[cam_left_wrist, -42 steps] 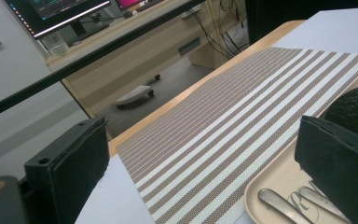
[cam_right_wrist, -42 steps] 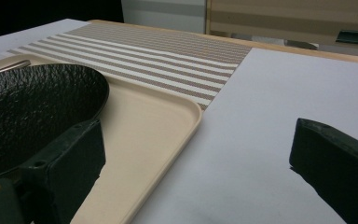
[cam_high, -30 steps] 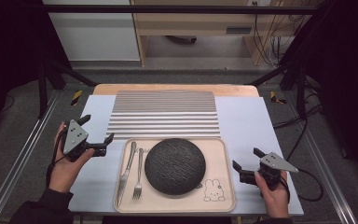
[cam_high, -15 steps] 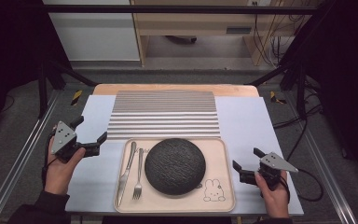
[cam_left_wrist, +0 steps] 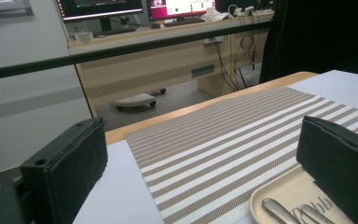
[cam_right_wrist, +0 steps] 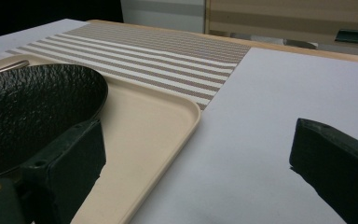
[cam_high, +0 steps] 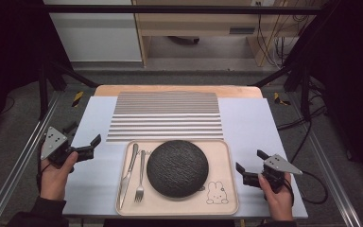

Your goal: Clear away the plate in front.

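Note:
A beige tray [cam_high: 227,189] lies at the table's near middle. On it rest a dark textured round dish [cam_high: 177,167], a knife [cam_high: 129,168] and a fork [cam_high: 140,177]. My left gripper [cam_high: 83,134] hovers open over the table's left edge, left of the tray, with nothing between its jaws. In the left gripper view the gripper [cam_left_wrist: 200,149] looks across the striped placemat [cam_left_wrist: 223,135] and the tray corner [cam_left_wrist: 284,196]. My right gripper [cam_high: 249,161] stands open just right of the tray. In the right gripper view it [cam_right_wrist: 198,140] faces the dish [cam_right_wrist: 32,102] and the tray rim [cam_right_wrist: 186,112].
A striped placemat [cam_high: 165,116] lies behind the tray on the pale grey table cover [cam_high: 260,123]. A rabbit drawing [cam_high: 214,193] marks the tray's near right corner. Metal frame rails [cam_high: 19,165] run along both sides of the table. A desk stands beyond the far edge.
My left gripper has drifted left, away from the tray toward the table's left edge, still open. The right gripper has stayed put.

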### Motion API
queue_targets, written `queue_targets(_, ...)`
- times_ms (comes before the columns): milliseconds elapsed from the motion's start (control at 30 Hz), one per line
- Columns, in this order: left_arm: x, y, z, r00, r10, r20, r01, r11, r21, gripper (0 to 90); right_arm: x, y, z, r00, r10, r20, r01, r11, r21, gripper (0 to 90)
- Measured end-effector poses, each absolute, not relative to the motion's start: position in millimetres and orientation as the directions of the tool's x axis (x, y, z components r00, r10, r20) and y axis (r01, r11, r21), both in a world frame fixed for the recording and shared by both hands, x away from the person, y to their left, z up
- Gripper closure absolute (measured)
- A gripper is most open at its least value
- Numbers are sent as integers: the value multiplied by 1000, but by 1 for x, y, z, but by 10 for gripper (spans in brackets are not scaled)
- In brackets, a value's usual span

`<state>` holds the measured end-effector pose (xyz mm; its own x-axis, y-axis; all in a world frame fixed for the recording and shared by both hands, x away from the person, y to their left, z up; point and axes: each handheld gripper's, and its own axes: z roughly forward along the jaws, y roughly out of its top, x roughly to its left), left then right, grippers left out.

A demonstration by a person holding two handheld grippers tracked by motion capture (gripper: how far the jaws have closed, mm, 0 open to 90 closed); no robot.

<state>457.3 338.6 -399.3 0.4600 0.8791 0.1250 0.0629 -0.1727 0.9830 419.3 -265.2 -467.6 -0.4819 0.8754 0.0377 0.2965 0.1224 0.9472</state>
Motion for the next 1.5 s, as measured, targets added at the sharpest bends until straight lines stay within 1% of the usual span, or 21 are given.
queue_targets(367,455,348,-415,442,891,102,89,-157,984,18,419,-265,-468,-482,875,37,295,122,948,36)
queue_targets(1000,449,361,-439,435,894,105,112,-170,979,18,419,-265,-468,-483,875,34,294,125,948,36)
queue_targets(1400,445,355,-447,464,876,128,93,-192,977,19,419,-265,-468,-483,875,34,293,125,948,36)
queue_targets(1500,444,354,-449,478,870,117,88,-181,980,19,419,-265,-468,-484,874,33,293,126,948,36)
